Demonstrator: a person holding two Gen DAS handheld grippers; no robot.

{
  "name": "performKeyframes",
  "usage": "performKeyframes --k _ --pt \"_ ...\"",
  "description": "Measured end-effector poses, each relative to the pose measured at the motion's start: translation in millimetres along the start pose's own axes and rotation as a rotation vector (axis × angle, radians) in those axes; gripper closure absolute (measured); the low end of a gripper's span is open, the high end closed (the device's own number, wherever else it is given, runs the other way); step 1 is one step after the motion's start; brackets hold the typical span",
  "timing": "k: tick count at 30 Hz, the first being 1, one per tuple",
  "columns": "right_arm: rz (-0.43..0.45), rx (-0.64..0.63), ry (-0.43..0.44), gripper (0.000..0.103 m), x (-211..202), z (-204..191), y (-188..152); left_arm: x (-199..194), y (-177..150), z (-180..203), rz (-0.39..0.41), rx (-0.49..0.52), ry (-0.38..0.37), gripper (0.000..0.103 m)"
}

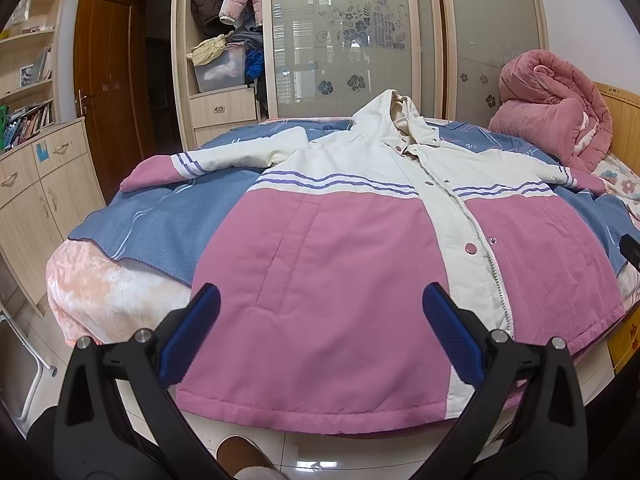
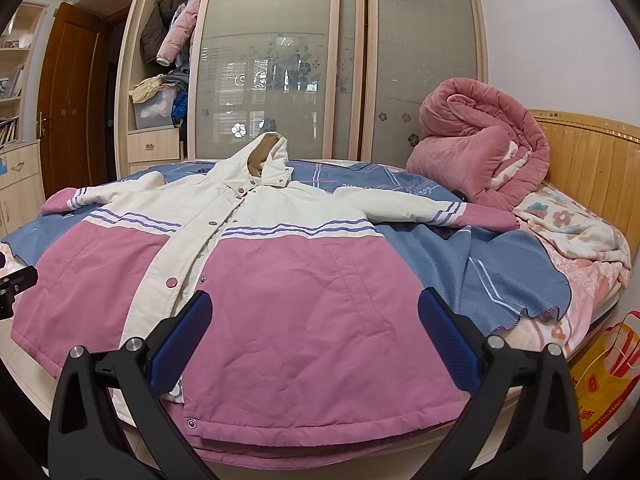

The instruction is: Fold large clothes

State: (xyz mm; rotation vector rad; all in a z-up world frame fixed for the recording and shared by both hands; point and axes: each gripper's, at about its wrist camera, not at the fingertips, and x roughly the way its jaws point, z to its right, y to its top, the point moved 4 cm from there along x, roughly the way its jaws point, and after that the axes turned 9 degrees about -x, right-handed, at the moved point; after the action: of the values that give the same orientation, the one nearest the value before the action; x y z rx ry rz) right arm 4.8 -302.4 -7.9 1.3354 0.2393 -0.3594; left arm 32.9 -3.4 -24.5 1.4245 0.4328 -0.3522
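**Both jaws wide over one spread jacket**

Jaws on both grippers stand wide apart and hold nothing. Left gripper (image 1: 320,308) hangs above the hem on the wearer's right half of the jacket (image 1: 340,264); right gripper (image 2: 314,316) hangs above the other half, its blue fingertips (image 2: 444,336) framing the pink panel.

One jacket lies face up on the bed (image 1: 104,292), hood (image 2: 264,160) toward the wardrobe (image 2: 280,60), hem at the near edge and slightly over it. It is cream on top and pink below, with two sleeves stretched out sideways, two slit pockets (one per front panel) and a front placket partly unsnapped. Under it lies one blue blanket (image 2: 500,272). One rolled pink quilt (image 2: 480,152) sits at the headboard (image 2: 592,168) end, well apart from the jacket.

Only the left wrist view shows the bookshelf (image 1: 28,80), the low cabinet (image 1: 36,200) and a slippered foot (image 1: 248,460) on the floor tiles. Only the right wrist view shows the yellow and red bag (image 2: 604,380) beside the bed and the whole headboard. Each view catches a dark sliver of the other gripper at its edge.
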Motion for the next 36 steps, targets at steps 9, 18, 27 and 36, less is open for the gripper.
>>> performKeyframes --k 9,18,27,36 --pt "0.004 -0.001 0.000 0.001 -0.2 -0.2 0.6 0.0 0.3 -0.2 0.000 0.001 -0.001 0.002" --pt "0.006 -0.002 -0.002 0.001 -0.3 -0.2 0.5 0.4 -0.1 -0.1 -0.002 0.003 -0.002 0.002" --pt "0.006 -0.001 -0.001 0.001 -0.1 -0.4 0.3 -0.8 -0.5 1.1 -0.001 0.009 -0.003 0.002" --pt "0.006 -0.002 -0.001 0.001 -0.3 -0.9 0.0 -0.8 -1.2 3.4 -0.005 0.014 -0.006 0.002"
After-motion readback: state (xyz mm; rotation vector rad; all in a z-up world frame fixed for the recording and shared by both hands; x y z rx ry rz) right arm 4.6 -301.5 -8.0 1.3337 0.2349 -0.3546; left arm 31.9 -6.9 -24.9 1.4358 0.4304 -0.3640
